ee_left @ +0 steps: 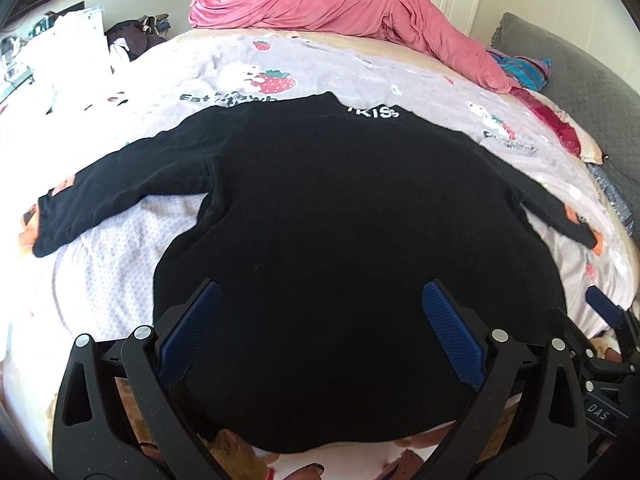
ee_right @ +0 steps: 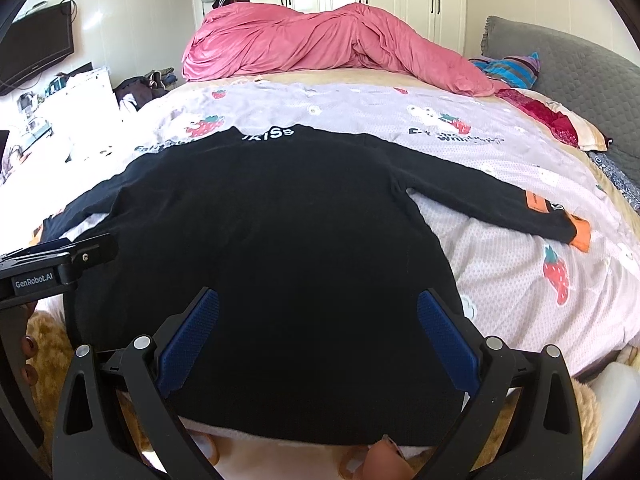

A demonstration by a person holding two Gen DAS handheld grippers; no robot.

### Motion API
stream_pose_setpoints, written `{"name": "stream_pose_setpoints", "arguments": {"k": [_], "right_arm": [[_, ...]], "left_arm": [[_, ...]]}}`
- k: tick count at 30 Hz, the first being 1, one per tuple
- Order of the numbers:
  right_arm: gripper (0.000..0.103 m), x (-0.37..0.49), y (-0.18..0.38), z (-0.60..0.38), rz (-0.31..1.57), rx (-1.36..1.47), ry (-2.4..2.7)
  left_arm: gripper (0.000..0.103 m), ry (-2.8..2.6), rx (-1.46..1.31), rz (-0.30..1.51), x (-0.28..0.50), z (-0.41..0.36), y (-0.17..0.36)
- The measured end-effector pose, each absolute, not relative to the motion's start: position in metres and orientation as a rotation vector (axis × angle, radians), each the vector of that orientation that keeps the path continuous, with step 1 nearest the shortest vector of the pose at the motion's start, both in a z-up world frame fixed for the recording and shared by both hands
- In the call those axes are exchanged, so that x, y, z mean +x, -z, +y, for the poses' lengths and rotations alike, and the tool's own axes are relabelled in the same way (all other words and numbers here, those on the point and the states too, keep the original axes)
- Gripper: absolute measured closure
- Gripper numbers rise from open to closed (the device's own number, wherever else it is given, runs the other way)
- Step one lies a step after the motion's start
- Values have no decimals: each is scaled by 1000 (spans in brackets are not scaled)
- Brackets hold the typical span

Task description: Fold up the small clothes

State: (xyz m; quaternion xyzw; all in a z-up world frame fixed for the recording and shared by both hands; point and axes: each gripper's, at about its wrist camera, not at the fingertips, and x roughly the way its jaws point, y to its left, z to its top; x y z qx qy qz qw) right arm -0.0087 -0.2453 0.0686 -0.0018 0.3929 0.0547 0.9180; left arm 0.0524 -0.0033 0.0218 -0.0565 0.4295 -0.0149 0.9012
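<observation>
Both grippers had matte black frames with slotted arms and silver round pivot screws. Left gripper and right gripper each carried ribbed blue pads. White "GenRobot.AI" lettering marked one black housing.

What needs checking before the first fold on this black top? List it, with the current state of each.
1. Black top lies flat on the bed cover: ok.
2. Both sleeves spread out to the sides, left sleeve and right sleeve: ok.
3. Left tool open, nothing between its fingers: ok.
4. Right tool open, nothing held: ok.
5. Pink quilt lies apart from the top, beyond the collar: ok.
6. Hem edge nearest the tools smooth and unwrinkled: cannot tell, the tool frames partly hide it.
</observation>
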Motion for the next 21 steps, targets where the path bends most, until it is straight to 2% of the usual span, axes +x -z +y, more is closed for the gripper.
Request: {"name": "stream_pose_setpoints", "arguments": {"k": [21], "right_arm": [[4, 63, -85, -257, 786, 33, -83]], "left_arm": [[8, 106, -106, 887, 137, -30, -49]]}}
